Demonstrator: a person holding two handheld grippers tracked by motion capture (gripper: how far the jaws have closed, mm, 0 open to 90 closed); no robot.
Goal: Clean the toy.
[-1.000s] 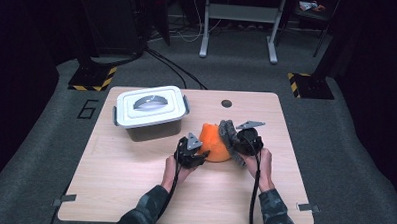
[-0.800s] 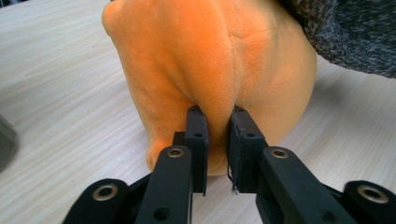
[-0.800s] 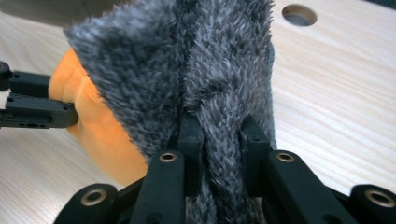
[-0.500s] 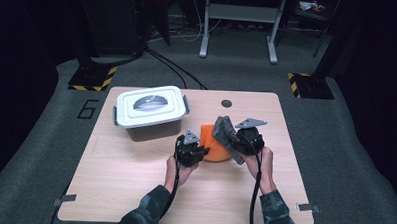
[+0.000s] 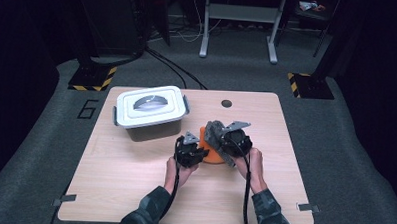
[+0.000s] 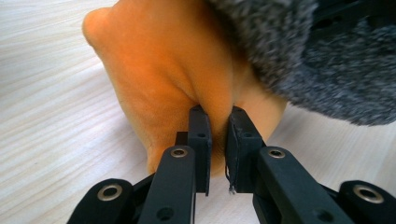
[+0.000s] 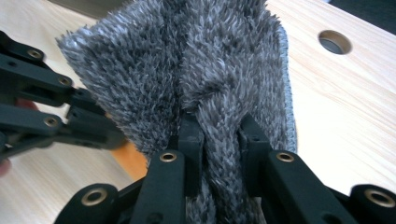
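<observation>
High view: crumpled orange cloth (image 5: 214, 153) lies near bench (image 5: 133, 190) centre, at 4 o'clock from the lidded white plastic box (image 5: 150, 110).

Left gripper view: left tongs (image 6: 218, 122), jaws just closed, pinch a fold of orange cloth.

Right gripper view: right tongs (image 7: 218, 123) clamp a fluffy grey microfibre cloth (image 7: 187, 60) above the orange one.

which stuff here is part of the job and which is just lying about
In use:
- soft orange cloth, pinched by left gripper
- fluffy grey cloth, clamped in right gripper

Lying about:
- lidded white plastic box
- round hole in the wooden table
</observation>
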